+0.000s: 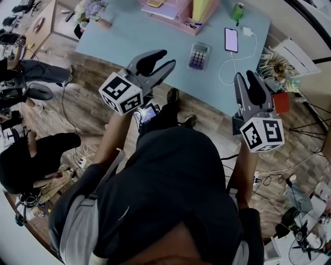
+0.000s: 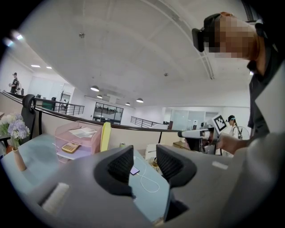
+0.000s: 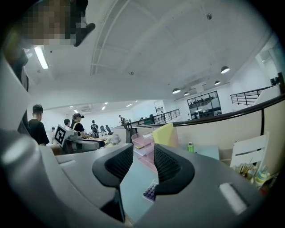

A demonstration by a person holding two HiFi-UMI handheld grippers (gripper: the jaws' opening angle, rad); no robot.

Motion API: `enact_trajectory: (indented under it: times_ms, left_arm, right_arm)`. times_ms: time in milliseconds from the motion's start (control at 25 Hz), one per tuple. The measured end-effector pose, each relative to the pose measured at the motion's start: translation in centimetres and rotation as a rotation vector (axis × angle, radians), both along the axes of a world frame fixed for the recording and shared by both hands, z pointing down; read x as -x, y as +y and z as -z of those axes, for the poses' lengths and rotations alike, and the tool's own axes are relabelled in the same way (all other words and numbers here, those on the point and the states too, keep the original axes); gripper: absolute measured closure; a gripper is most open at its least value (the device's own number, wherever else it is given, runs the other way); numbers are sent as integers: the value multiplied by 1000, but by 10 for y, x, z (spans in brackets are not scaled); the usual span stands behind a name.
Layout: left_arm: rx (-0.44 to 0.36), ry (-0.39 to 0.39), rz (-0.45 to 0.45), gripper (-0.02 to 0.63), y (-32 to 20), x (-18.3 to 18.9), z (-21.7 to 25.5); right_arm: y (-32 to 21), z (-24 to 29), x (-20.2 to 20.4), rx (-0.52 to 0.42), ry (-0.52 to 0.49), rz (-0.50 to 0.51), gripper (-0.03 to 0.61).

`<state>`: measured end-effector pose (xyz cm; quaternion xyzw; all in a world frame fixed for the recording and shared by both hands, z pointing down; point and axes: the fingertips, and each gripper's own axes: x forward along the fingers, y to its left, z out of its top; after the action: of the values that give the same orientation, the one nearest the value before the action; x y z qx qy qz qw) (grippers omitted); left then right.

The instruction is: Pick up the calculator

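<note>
A calculator [image 1: 199, 56] with purple keys lies flat on the light blue table [image 1: 129, 36], near its front edge. Its corner shows in the right gripper view as purple keys [image 3: 150, 192] just under the right jaw. My left gripper [image 1: 166, 58] hangs open over the table's front edge, left of the calculator and apart from it, with nothing between its jaws [image 2: 144, 164]. My right gripper [image 1: 246, 76] is open too, off the table's front right corner and clear of the calculator [image 3: 143, 165]. A second, yellowish calculator [image 2: 70, 147] rests in the pink tray.
A phone [image 1: 231, 40] with a white cable and charger [image 1: 247, 32] lies right of the calculator. A pink tray [image 1: 178, 13], a yellow folder [image 3: 164, 133] and a green bottle [image 1: 237, 11] stand at the back. A flower vase [image 2: 18, 158] is far left. People sit on the floor at left.
</note>
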<state>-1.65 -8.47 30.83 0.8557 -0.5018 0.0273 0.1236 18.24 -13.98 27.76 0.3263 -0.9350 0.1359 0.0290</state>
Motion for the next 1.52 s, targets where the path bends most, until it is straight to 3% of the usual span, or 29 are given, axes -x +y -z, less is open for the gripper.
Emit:
enact_trajectory:
  times_ms: [720, 1520]
  left_arm:
    - [32, 73, -95, 413, -79, 39, -35]
    - [195, 104, -141, 413, -137, 51, -114]
  right_arm:
    - [-43, -41, 45, 108, 78, -80, 451]
    - [-100, -115, 82, 256, 118, -70, 437]
